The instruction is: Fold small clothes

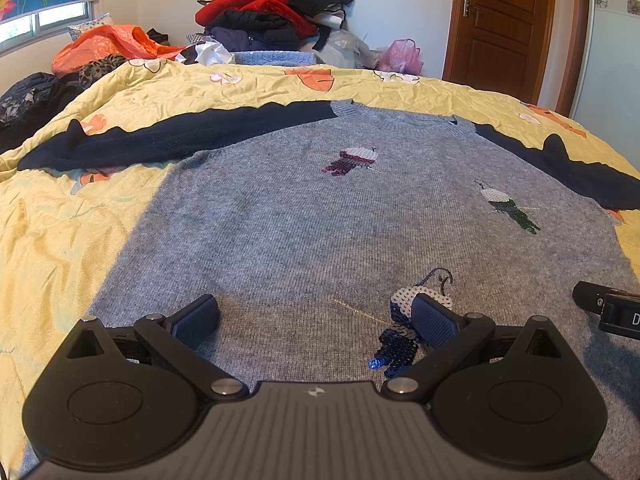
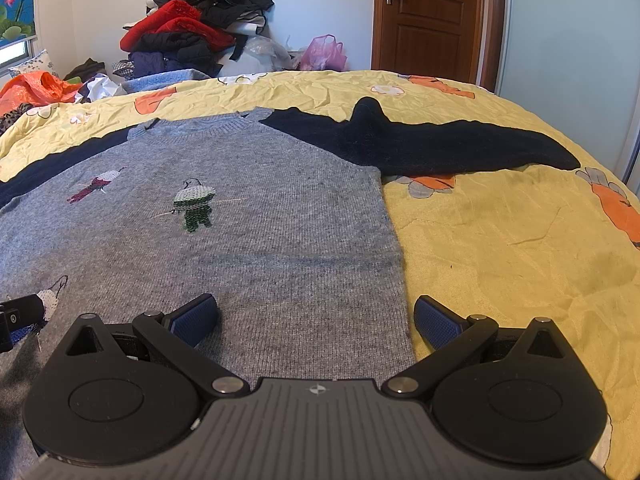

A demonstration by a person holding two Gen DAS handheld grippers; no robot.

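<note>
Both sets of jaws stand wide apart with nothing between them. The left gripper (image 1: 316, 320) hangs low over the lower front of the grey sweater (image 1: 304, 232), its blue-padded fingers (image 1: 198, 320) splayed toward 10 and 2 o'clock; the finger at 2 o'clock overlaps a blue and white sequin bird (image 1: 404, 328) stitched on the knit. At 3 o'clock in the left wrist view the black tip of the right gripper (image 1: 608, 308) pokes in at the frame edge.

The right gripper (image 2: 316, 320) straddles the sweater's side edge: its 10 o'clock finger lies over grey knit (image 2: 240, 240), its 2 o'clock finger over the yellow bedcover (image 2: 500, 240). The left gripper (image 2: 18, 312) shows at 9 o'clock in this view, near the same sequin bird (image 2: 50, 300).

The sweater lies flat and face up on the bedcover (image 1: 56, 240), neckline toward 12 o'clock. Its dark navy sleeves are spread outward: one (image 1: 168, 136) runs toward 10 o'clock in the left wrist view, the other (image 2: 440, 148) toward 2 o'clock in the right wrist view. A maroon sequin bird (image 1: 354, 160) and a green one (image 1: 508, 208) sit higher on the chest.

Beyond the bed, at 12 o'clock, a heap of clothes (image 1: 276, 8) is piled against the wall, with an orange plastic bag (image 1: 108, 44) at 10 o'clock, a pink bag (image 1: 402, 56) and a brown wooden door (image 1: 500, 20) at 1 o'clock.
</note>
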